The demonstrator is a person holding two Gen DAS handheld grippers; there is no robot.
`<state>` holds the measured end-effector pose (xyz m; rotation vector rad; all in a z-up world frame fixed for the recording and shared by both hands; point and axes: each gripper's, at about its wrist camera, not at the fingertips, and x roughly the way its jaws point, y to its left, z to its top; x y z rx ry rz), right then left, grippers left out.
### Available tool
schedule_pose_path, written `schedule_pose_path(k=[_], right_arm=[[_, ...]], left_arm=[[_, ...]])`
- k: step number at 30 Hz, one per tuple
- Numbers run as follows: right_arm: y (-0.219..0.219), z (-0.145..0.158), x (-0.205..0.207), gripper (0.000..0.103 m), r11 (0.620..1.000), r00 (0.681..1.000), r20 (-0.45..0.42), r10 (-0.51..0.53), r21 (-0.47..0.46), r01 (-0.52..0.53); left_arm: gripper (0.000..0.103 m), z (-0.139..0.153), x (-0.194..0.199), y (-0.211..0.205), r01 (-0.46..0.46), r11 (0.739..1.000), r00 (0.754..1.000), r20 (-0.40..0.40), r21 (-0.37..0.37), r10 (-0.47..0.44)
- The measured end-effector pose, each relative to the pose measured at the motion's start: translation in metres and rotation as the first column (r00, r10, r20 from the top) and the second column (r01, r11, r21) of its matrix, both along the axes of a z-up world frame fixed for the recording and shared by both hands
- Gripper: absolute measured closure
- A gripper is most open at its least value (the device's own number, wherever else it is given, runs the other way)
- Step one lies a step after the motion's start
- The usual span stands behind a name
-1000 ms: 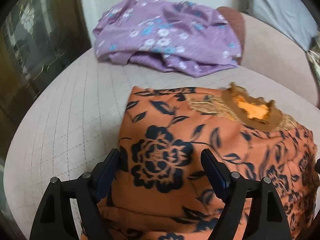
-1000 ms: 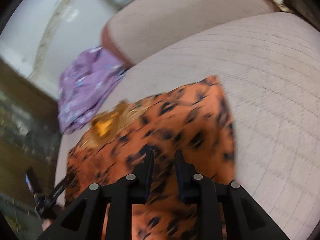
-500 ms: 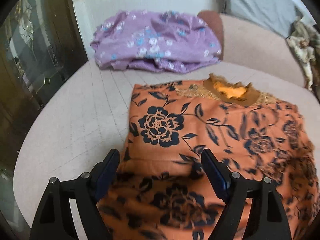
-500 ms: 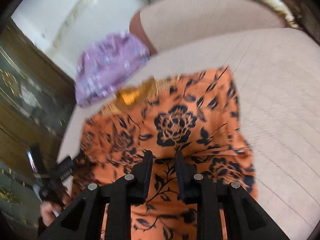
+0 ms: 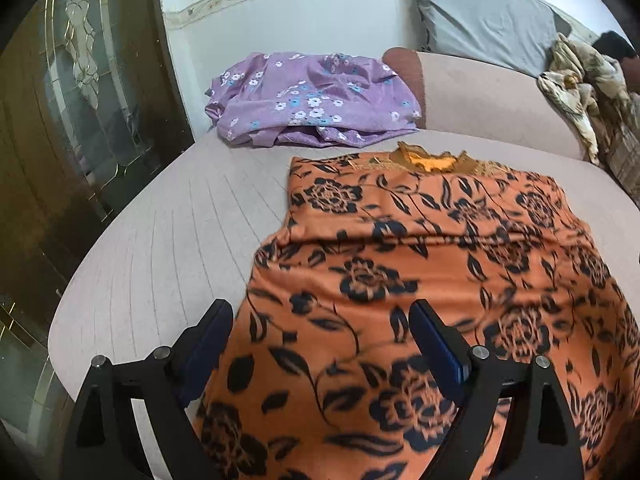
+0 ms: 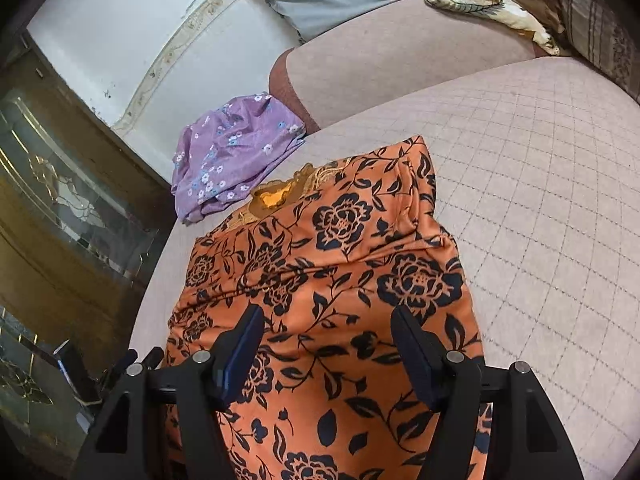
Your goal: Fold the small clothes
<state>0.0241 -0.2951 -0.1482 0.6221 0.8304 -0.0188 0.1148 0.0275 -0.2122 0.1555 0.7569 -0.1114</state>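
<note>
An orange garment with dark blue flowers lies spread on the quilted pink sofa seat, its lace neckline at the far end. It also shows in the right wrist view. My left gripper is open and empty, above the garment's near left part. My right gripper is open and empty, above the garment's near middle. A cross crease runs over the garment's middle.
A crumpled purple floral cloth lies at the seat's far end by the wall. A grey pillow and a patterned blanket sit on the backrest. A dark glass-fronted cabinet stands left of the sofa.
Both grippers have pulled back toward me, so more of the garment shows. My right gripper has opened; it was nearly shut. The left stayed open.
</note>
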Motion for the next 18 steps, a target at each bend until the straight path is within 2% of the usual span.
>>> schedule_pose_path(k=[4, 8, 10, 13, 18], right_arm=[[0.006, -0.003, -0.002, 0.034, 1.000, 1.000, 0.000, 0.009, -0.008, -0.009], [0.005, 0.002, -0.007, 0.037, 1.000, 0.999, 0.037, -0.002, -0.019, 0.003], [0.005, 0.005, -0.006, 0.049, 0.999, 0.999, 0.052, -0.002, -0.038, 0.004], [0.003, 0.002, 0.005, 0.057, 0.999, 0.999, 0.035, 0.008, -0.034, -0.007], [0.007, -0.014, 0.044, 0.058, 0.998, 0.998, -0.041, 0.038, -0.042, -0.040]], left_arm=[[0.013, -0.004, -0.009, -0.005, 0.019, 1.000, 1.000, -0.003, 0.023, -0.019], [0.013, 0.010, -0.002, -0.012, 0.027, 0.999, 0.999, 0.031, 0.031, -0.028], [0.013, 0.017, 0.012, -0.014, 0.025, 0.999, 0.999, 0.043, 0.034, -0.027], [0.013, 0.021, 0.044, -0.021, 0.003, 0.999, 0.999, 0.047, 0.040, -0.005], [0.013, 0.011, 0.092, -0.032, -0.056, 0.998, 0.998, 0.017, -0.028, 0.056]])
